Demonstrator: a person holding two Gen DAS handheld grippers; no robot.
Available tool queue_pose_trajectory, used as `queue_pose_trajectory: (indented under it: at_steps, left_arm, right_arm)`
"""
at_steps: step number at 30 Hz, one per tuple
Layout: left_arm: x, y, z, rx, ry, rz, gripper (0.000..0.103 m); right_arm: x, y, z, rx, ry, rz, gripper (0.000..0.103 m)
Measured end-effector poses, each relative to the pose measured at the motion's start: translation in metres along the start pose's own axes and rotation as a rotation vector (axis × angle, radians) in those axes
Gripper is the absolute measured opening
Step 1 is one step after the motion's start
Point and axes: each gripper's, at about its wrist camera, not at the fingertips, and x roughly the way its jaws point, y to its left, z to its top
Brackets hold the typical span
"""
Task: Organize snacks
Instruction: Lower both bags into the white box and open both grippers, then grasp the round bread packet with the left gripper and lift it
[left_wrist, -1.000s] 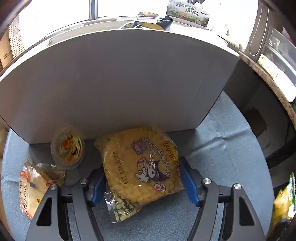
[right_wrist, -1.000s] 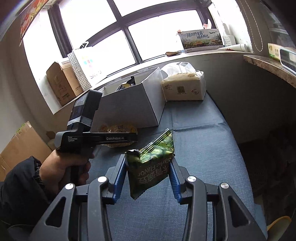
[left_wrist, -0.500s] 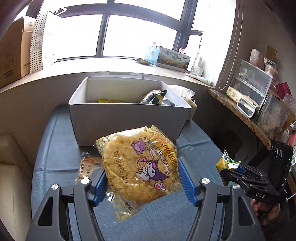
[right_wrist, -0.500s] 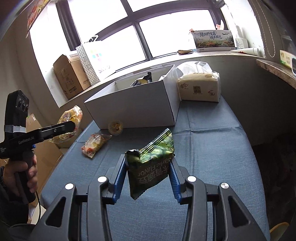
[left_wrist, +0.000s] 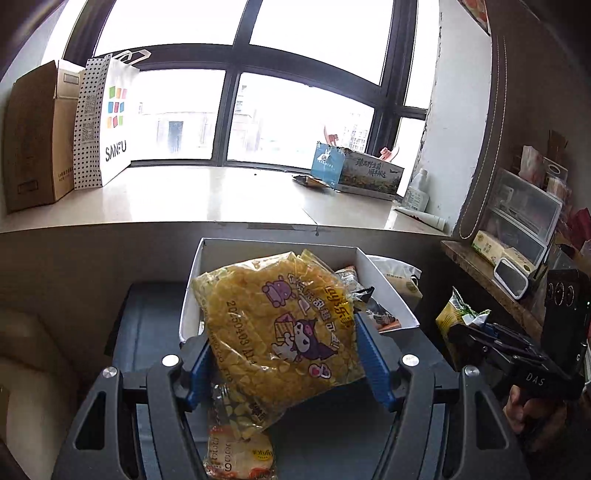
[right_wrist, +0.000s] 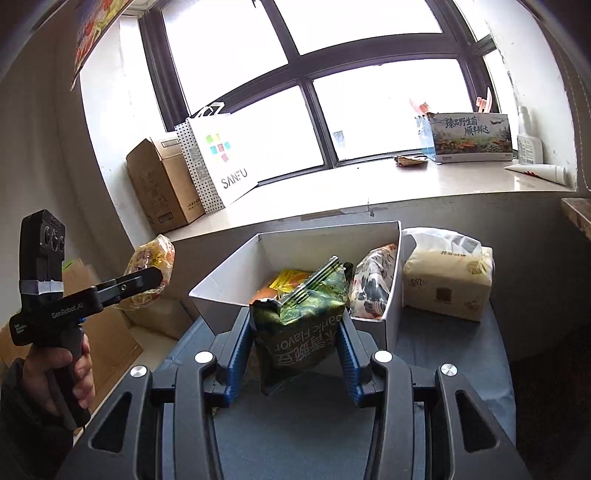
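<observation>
My left gripper (left_wrist: 282, 363) is shut on a large yellow snack bag (left_wrist: 280, 325) with a cartoon print, held in the air before the open white box (left_wrist: 384, 291). My right gripper (right_wrist: 291, 347) is shut on a green snack bag (right_wrist: 299, 325) marked "Garlic Flavor", held just in front of the white box (right_wrist: 221, 284). The box holds several snack packs (right_wrist: 373, 280). The left gripper and its yellow bag (right_wrist: 153, 260) show at the left of the right wrist view. The right gripper with the green bag (left_wrist: 460, 325) shows at the right of the left wrist view.
An orange snack pack (left_wrist: 240, 450) lies on the blue-grey table (left_wrist: 147, 332) below my left gripper. A tissue pack (right_wrist: 447, 280) sits right of the box. The windowsill (left_wrist: 184, 195) holds a cardboard box (left_wrist: 33, 136), a paper bag (left_wrist: 103, 122) and a printed carton (right_wrist: 469, 136).
Both grippers have risen with their bags and now look over the box rim into it. The left gripper lifted the yellow bag off the table and swung up toward the box.
</observation>
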Motion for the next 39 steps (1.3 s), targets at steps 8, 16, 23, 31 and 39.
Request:
queue_pose_trajectory:
  at_steps: [8, 16, 23, 31, 39]
  left_arm:
    - [0.081, 0.001, 0.043, 0.030, 0.072, 0.043, 0.073]
    - [0.095, 0.011, 0.040, -0.007, 0.134, 0.077, 0.103]
    - [0.068, 0.012, 0.027, 0.030, 0.122, 0.082, 0.103]
    - [0.000, -0.019, -0.012, 0.153, 0.054, 0.069, 0.103]
    - [-0.048, -0.014, -0.092, 0.039, 0.106, -0.038, 0.103]
  right_arm:
    - [0.077, -0.022, 0.068, 0.070, 0.066, -0.026, 0.048]
    - [0.089, -0.032, 0.090, 0.189, 0.035, -0.039, 0.103]
    - [0.077, -0.022, 0.078, 0.142, 0.049, -0.046, 0.103]
    - [0.028, 0.017, 0.050, 0.027, -0.012, 0.012, 0.103]
    - [-0.026, 0.042, -0.033, -0.072, -0.028, -0.002, 0.103]
